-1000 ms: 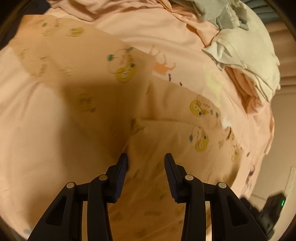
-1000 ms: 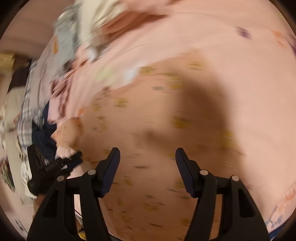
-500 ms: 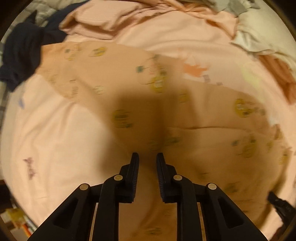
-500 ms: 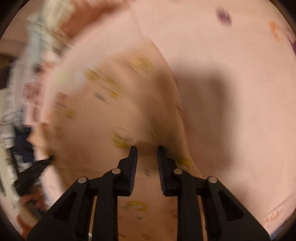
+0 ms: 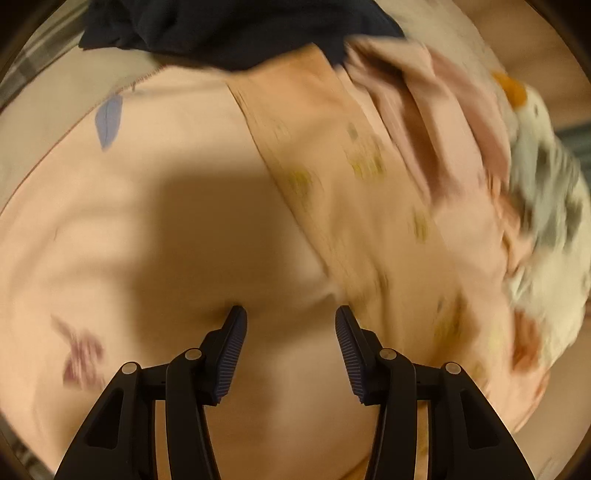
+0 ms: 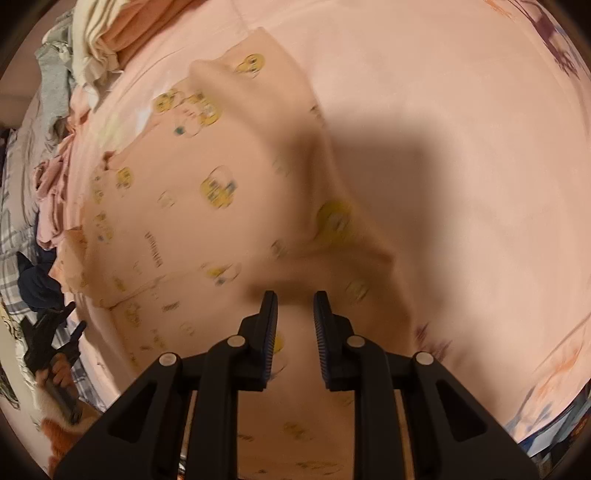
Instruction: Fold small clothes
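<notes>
1. While the peach garment (image 6: 207,192) with yellow cartoon prints lies spread on the pink bed sheet (image 6: 461,110), the right gripper (image 6: 295,314) sits low over its nearer part, fingers narrow with a gap still visible between them.
2. A raised fold of the garment's cloth stands just ahead of those fingertips; whether any cloth is actually pinched between them cannot be told from this view.
3. The left gripper (image 5: 290,325) hovers over bare sheet with its fingers wide and nothing between them.
4. In the left view the garment (image 5: 351,173) runs as a long strip from the far edge of the bed down toward the right finger, so its long axis passes just to the right of that gripper.
5. A pile of other clothes (image 5: 535,206) lies beyond the strip, and a dark item (image 5: 229,29) sits at the far edge.
6. Judging by this, the right gripper is nearer the cloth; the left would need to shift rightward to meet the strip's edge.
</notes>
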`<state>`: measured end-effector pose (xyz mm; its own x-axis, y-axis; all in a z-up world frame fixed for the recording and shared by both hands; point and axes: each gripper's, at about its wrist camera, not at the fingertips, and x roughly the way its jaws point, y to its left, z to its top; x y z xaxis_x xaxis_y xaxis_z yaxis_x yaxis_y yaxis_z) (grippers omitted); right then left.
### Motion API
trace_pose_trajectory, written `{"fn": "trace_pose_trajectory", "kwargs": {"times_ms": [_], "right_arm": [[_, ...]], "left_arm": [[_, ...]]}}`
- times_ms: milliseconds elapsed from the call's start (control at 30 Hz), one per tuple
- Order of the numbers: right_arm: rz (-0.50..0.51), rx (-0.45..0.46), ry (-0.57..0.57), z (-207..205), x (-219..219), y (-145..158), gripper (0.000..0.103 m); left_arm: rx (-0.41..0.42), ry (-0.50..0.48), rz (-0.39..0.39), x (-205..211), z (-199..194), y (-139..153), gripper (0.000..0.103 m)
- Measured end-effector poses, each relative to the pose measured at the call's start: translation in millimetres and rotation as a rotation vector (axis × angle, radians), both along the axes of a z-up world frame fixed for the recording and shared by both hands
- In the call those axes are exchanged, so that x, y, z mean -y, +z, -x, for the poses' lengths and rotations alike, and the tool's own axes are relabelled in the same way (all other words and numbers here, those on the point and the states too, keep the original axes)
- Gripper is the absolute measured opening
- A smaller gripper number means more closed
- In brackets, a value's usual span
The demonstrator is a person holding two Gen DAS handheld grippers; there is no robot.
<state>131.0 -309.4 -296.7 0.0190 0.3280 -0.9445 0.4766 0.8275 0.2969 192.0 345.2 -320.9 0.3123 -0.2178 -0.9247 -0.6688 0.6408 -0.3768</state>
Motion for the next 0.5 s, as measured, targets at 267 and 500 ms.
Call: {"fn": "trace_pose_trajectory", "kwargs": {"times_ms": [267, 500], "right_arm": [[-0.01, 0.015, 0.003, 3.2, -39.6, -0.8, 0.022], [0.001, -0.021, 0.01, 9.1, -57.7, -10.1, 0.022]], "left_arm": [[0.173, 0.1, 0.107, -72.4, -42.1, -14.1, 0.048], [0.152, 0.089, 0.095, -93.6, -62.5, -22.2, 0.014]]}}
